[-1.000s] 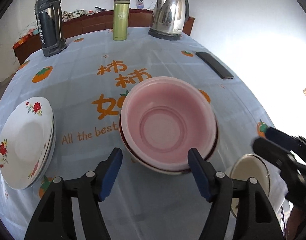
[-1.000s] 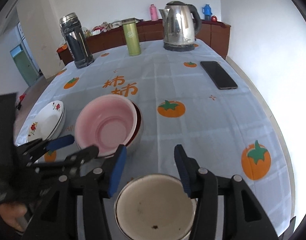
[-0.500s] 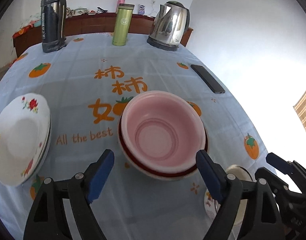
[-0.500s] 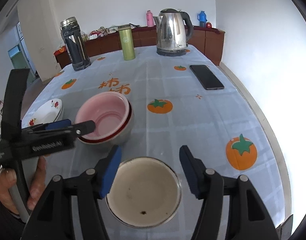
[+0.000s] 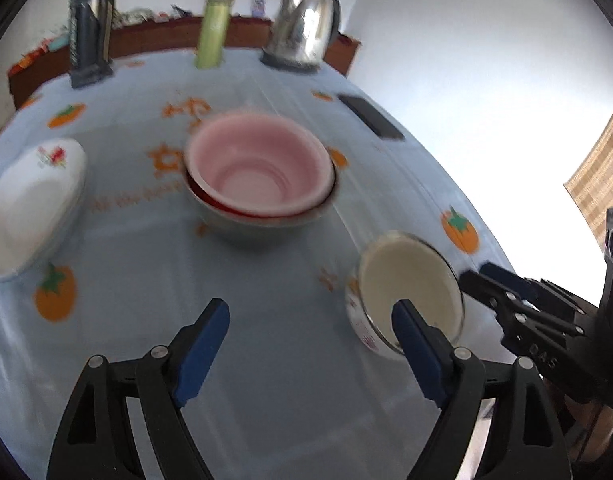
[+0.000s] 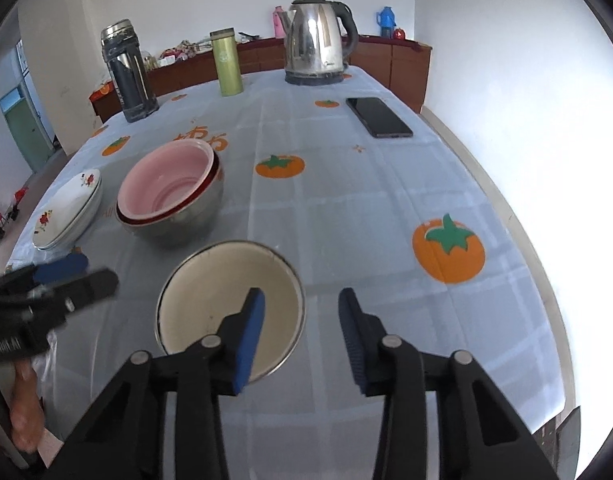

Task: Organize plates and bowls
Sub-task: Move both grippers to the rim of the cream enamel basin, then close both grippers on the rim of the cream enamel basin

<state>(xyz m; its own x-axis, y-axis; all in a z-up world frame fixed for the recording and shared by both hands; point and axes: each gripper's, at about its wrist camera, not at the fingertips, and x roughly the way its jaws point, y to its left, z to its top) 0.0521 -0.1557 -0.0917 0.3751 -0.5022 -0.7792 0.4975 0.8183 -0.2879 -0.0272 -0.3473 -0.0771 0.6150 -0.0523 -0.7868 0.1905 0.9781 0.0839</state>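
Near the table's front edge, the cream enamel bowl (image 6: pixel 230 308) sits with its right rim between the right gripper (image 6: pixel 302 336)'s narrowed, just-closing jaws, pads not yet touching. The left gripper (image 5: pixel 310 344) hangs wide over bare tablecloth (image 5: pixel 266 320), jaws just narrowing slightly.

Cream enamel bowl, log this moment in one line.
cream enamel bowl: on table, rim between right tongs, closing, ungripped | left tongs: open, empty | pink bowl stack: untouched
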